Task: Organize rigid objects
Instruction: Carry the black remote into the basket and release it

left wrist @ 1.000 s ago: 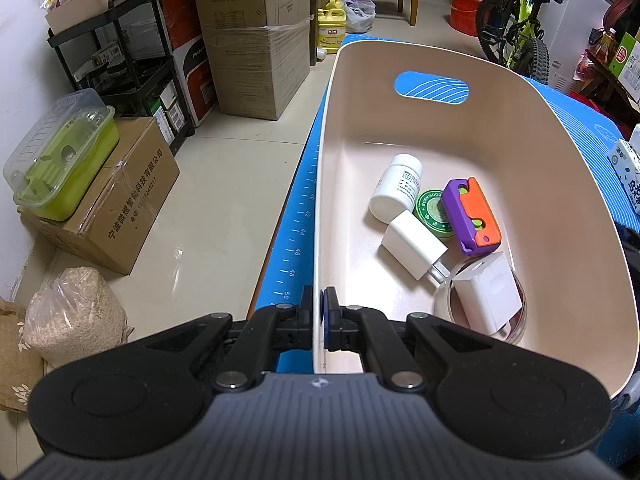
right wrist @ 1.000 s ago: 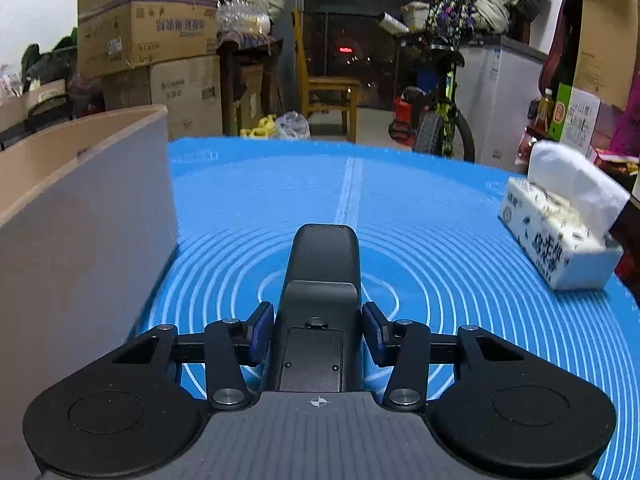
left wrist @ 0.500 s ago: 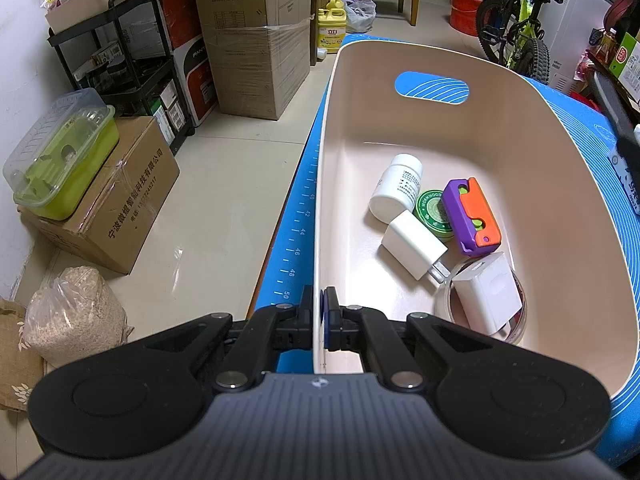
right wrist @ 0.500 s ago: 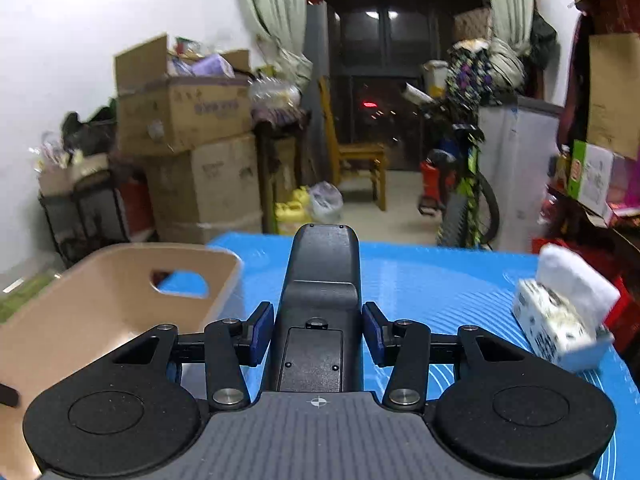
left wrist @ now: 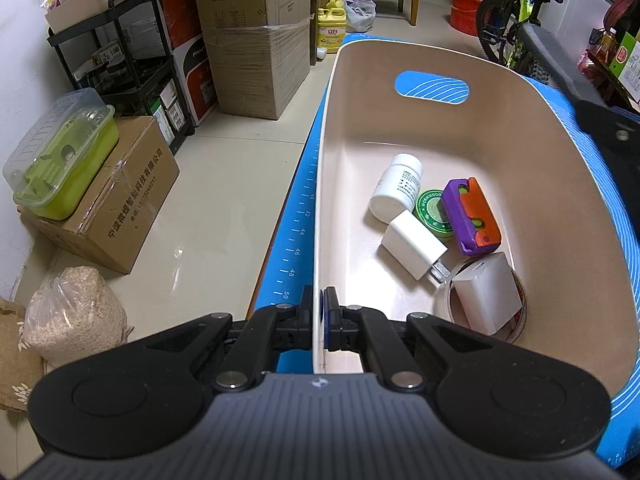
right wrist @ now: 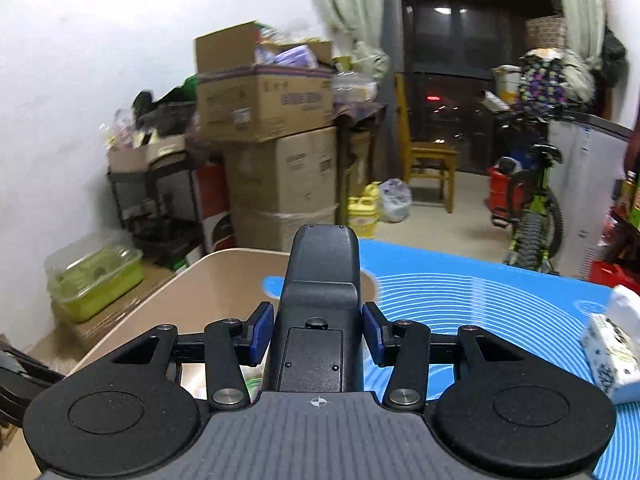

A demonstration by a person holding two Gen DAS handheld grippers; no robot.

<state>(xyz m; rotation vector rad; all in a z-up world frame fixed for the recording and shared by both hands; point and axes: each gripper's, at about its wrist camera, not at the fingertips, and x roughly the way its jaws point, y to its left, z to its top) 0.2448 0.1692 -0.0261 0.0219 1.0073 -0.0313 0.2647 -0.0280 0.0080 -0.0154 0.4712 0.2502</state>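
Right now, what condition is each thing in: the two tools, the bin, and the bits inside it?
Left tool: shut on the bin's near wall.
Right tool: shut on a black remote, held above the bin.
Bin: upright on the blue mat.
White bottle: lying on its side, capped.
White charger: lying flat, prongs out.
Purple-orange toy: lying partly over the green tin.

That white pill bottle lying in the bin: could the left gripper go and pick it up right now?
Probably not as things stand. The left gripper is shut on the beige bin's near wall, so it would have to let go first. The white pill bottle itself lies uncovered, with open space above it.
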